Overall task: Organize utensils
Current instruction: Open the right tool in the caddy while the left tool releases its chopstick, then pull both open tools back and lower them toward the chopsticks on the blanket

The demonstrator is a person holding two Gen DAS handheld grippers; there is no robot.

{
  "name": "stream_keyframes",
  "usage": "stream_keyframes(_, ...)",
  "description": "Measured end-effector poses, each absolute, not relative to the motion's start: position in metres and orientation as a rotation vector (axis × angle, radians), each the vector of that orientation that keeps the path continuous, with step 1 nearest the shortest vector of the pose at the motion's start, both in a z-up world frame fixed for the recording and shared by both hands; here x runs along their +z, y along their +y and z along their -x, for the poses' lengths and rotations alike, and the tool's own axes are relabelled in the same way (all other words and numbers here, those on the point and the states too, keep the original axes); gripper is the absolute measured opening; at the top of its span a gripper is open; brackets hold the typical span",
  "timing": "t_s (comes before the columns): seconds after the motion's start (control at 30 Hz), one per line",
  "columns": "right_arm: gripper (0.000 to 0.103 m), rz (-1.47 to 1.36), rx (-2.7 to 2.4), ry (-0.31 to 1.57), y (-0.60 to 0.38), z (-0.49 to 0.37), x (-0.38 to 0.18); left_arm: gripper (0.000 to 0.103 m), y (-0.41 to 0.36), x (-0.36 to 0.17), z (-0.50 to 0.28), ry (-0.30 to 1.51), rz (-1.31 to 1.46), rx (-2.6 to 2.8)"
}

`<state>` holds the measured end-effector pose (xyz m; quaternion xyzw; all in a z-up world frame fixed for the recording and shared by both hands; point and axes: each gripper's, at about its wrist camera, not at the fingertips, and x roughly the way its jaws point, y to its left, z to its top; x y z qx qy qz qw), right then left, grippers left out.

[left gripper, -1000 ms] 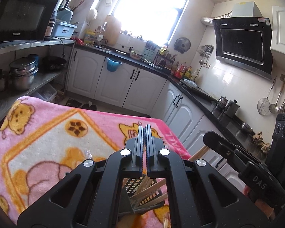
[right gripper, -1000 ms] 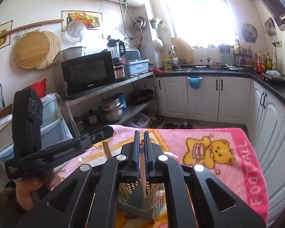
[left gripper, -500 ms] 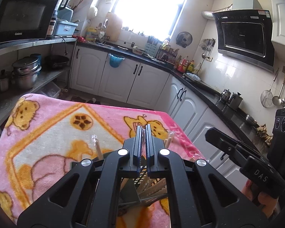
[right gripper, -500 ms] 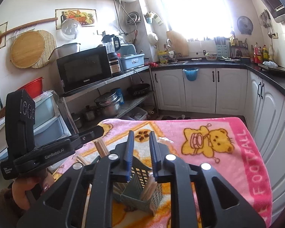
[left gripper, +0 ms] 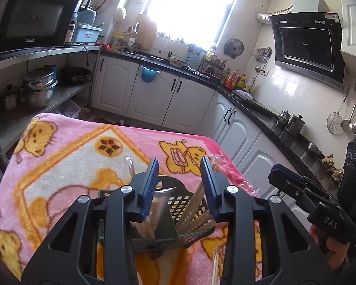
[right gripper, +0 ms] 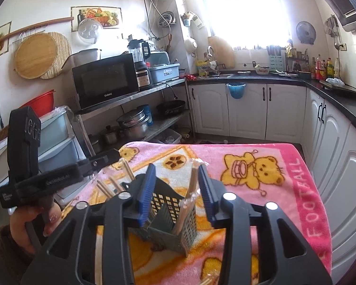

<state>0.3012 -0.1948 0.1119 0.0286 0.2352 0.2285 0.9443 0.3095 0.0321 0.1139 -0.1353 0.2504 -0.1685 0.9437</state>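
**Utensil holder on the blanket, two wrist views**

Here, in the left wrist view, we see the left gripper (left gripper: 179, 185) with its blue-padded fingers apart, hovering over the utensil holder (left gripper: 178, 216), a dark perforated plastic basket split by a partition. Wrapped chopsticks (left gripper: 197, 204) lean in its right compartment; pale sticks fill the left. The holder stands on a fleecy pink blanket (left gripper: 71, 156) printed with bears. The right gripper (left gripper: 303, 197) appears at the right edge. Behind are white cabinets (left gripper: 173, 99) and a black range hood (left gripper: 306, 47).

In the right wrist view, we see the right gripper (right gripper: 175, 185), fingers likewise apart, empty, framing the same holder (right gripper: 168, 223) with a wrapped pair (right gripper: 189, 194) upright inside. A microwave (right gripper: 104, 83) sits on a steel shelf.
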Motion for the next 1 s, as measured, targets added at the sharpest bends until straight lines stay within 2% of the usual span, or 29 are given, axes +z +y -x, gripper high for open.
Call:
stream_keyframes(0.17, 0.046, -0.05, 0.464, 0.494, -0.2, -0.289, 0.109, 0.041, 0.036, 0.114, -0.303, 0.522, 0.277, -0.333)
stream_keyframes(0.23, 0.046, -0.047, 0.462, 0.502, -0.201, -0.285, 0.107, 0.053, 0.037, 0.115, -0.298, 0.517, 0.276, -0.329)
stream_keyframes(0.37, 0.048, -0.028, 0.457, 0.513, -0.202, -0.276, 0.105, 0.064, 0.04, 0.117, -0.29, 0.519, 0.281, -0.33)
stream_keyframes(0.6, 0.055, -0.006, 0.449, 0.516, -0.205, -0.258, 0.098, 0.091, 0.041, 0.123, -0.263, 0.49, 0.29, -0.35)
stream_keyframes(1.0, 0.061, -0.009, 0.446, 0.521, -0.211, -0.232, 0.088, 0.093, 0.045, 0.121, -0.221, 0.451, 0.256, -0.329)
